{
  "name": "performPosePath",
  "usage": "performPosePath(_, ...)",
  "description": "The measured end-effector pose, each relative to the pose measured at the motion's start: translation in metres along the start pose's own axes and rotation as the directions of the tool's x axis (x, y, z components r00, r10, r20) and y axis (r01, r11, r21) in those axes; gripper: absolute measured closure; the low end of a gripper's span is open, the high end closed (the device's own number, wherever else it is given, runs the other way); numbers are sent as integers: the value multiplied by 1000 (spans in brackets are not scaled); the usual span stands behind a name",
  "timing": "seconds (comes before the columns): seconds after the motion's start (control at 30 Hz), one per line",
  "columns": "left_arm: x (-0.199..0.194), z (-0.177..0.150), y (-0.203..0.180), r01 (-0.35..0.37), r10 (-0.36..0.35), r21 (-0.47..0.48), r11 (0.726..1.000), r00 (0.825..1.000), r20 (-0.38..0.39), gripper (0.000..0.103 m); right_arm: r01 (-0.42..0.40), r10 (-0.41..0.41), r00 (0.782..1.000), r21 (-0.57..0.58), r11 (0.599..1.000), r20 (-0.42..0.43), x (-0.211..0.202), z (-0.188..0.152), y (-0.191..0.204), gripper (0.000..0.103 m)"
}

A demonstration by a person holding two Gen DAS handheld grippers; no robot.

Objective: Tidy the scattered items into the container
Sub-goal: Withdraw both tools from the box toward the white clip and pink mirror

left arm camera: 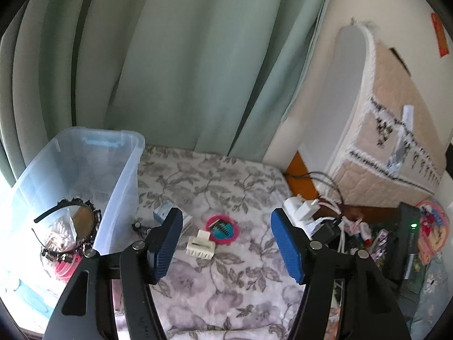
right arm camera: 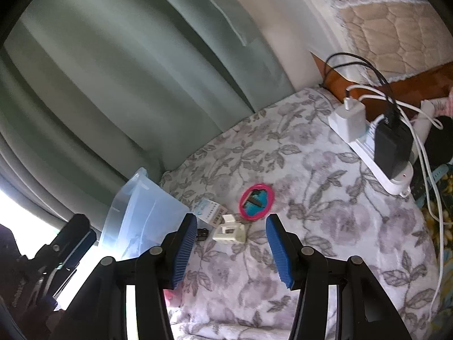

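On the floral bed cover (left arm camera: 226, 283), the cream hair clip (left arm camera: 200, 245) is best straddled squarely by the wide, empty left gripper (left arm camera: 226, 243); the right gripper (right arm camera: 230, 252) is likewise parted, empty.

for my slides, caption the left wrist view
Open left gripper above cream hair claw beside clear bin.

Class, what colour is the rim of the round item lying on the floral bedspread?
Bright pink, around a teal centre; the right wrist view shows it best.

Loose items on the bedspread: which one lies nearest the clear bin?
The small black clip, right beside the bin wall. The blue box, cream claw clip and pink disc lie farther out.
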State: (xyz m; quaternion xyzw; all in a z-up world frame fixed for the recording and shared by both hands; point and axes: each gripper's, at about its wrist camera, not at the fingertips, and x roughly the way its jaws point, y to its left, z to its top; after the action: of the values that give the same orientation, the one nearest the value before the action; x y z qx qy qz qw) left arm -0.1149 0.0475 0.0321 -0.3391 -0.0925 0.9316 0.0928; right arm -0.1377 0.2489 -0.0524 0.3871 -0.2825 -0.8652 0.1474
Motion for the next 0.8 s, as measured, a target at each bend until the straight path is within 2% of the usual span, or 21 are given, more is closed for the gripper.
performPosePath(0.3,48,-24,6,-85,85,5,996,983,-162,35,32,-31,999,20,999,-36,11,-2,-26,45)
performPosePath(0.5,75,-36,12,-124,130,42,991,969,-211,35,54,-54,996,2,999,-73,26,-3,-33,45)
performPosePath(0.8,109,-52,28,-146,159,66,987,942,-295,35,92,-91,988,-5,996,-127,48,-7,-40,45)
